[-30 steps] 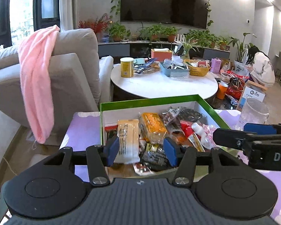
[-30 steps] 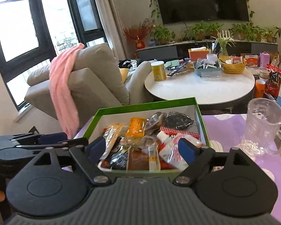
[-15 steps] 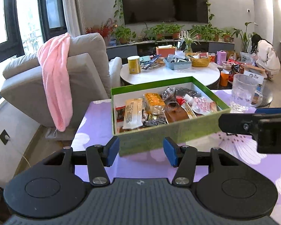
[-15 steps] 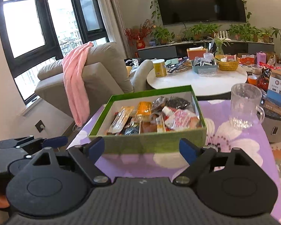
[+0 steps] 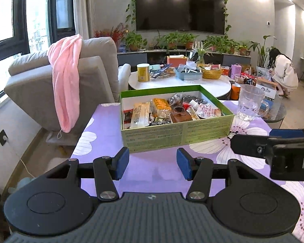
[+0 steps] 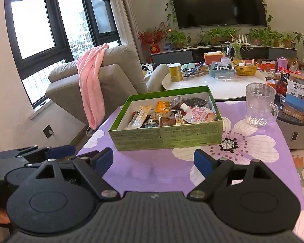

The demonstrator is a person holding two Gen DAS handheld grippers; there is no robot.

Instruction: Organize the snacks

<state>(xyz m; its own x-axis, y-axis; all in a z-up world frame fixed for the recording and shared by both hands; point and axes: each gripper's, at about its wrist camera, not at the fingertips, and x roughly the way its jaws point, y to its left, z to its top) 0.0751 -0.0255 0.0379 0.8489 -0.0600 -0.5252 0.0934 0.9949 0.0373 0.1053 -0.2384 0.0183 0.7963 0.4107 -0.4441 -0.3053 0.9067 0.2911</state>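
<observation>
Green snack box (image 5: 172,137) sits mid-frame on a purple floral tablecloth (image 5: 152,168); left gripper (image 5: 153,163) and right gripper (image 6: 153,160) gape open below it, holding nothing

My left camera looks forward and a little down over my left gripper (image 5: 153,167) at the box (image 5: 176,134), quite near. My right camera sees the same box (image 6: 166,137), cup (image 6: 260,107) and sofa (image 6: 115,75) from further right.
</observation>
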